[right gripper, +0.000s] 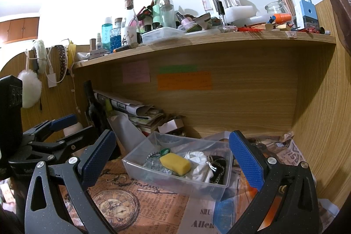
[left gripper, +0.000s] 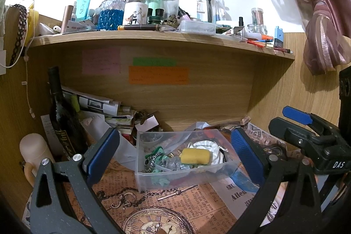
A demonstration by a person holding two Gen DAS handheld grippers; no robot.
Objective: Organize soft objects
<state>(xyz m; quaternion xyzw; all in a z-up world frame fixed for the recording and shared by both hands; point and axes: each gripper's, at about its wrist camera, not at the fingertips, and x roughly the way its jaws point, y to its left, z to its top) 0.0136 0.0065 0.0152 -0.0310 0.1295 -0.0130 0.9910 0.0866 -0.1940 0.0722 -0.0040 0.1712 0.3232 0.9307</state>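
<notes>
A clear plastic box stands on the desk under the shelf. In it lie a yellow sponge, a white scrunchie, a black pouch and green and dark cords. My left gripper is open and empty, its jaws either side of the box, short of it. My right gripper is open and empty, likewise short of the box. Each gripper shows at the edge of the other's view: the right, the left.
A printed newspaper-style cloth covers the desk. A dark wine bottle and stacked papers stand behind left. The shelf above is crowded with bottles. A white fluffy puff and headbands hang left.
</notes>
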